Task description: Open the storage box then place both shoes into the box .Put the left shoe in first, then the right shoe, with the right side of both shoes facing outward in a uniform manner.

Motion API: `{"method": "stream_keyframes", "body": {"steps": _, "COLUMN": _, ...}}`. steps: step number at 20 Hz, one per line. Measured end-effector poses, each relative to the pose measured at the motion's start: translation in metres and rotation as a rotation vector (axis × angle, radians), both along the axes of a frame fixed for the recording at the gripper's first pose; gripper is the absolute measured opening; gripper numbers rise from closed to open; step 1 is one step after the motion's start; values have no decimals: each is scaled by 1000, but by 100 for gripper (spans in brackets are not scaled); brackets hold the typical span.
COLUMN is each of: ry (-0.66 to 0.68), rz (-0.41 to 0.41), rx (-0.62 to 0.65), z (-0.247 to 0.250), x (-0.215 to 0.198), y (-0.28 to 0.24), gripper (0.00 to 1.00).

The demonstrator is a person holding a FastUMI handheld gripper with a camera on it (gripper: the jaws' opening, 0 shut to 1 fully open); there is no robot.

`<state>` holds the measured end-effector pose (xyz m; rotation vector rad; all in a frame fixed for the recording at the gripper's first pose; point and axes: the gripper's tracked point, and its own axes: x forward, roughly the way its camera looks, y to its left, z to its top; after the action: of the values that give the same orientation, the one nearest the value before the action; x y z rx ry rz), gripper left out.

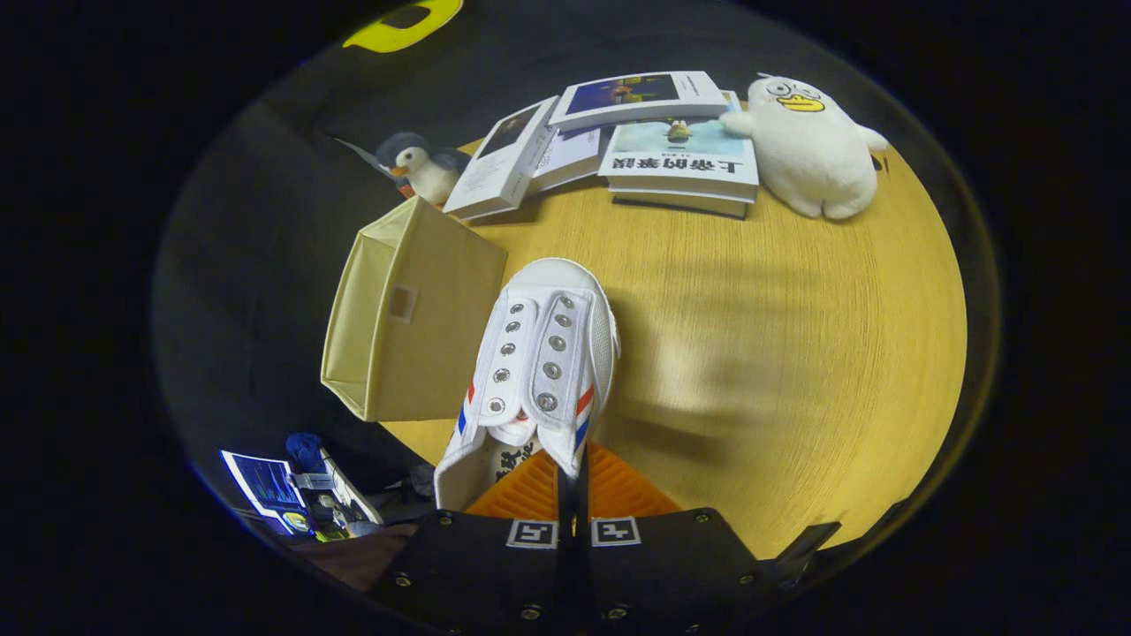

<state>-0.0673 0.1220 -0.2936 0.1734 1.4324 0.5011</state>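
A white canvas shoe (539, 362) with metal eyelets and red and blue side stripes hangs above the round wooden table (778, 353), toe pointing away from me. My gripper (573, 481) is shut on the shoe's collar by the heel opening, both fingers pressed together on the fabric. The cream fabric storage box (411, 318) stands just left of the shoe at the table's left rim; I see its outer walls and top edge, and its inside is hidden.
Several books (680, 155) lie stacked and leaning at the table's far side. A white plush duck (808, 146) sits to their right, a small penguin toy (424, 168) to their left. Bare tabletop stretches right of the shoe. Clutter (292, 495) lies on the floor below the box.
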Motion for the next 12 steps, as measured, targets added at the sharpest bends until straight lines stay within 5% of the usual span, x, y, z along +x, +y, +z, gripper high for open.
{"method": "stream_keyframes", "body": {"steps": 12, "ry": -111, "rz": 111, "rx": 26, "z": 80, "x": 24, "y": 78, "gripper": 0}}
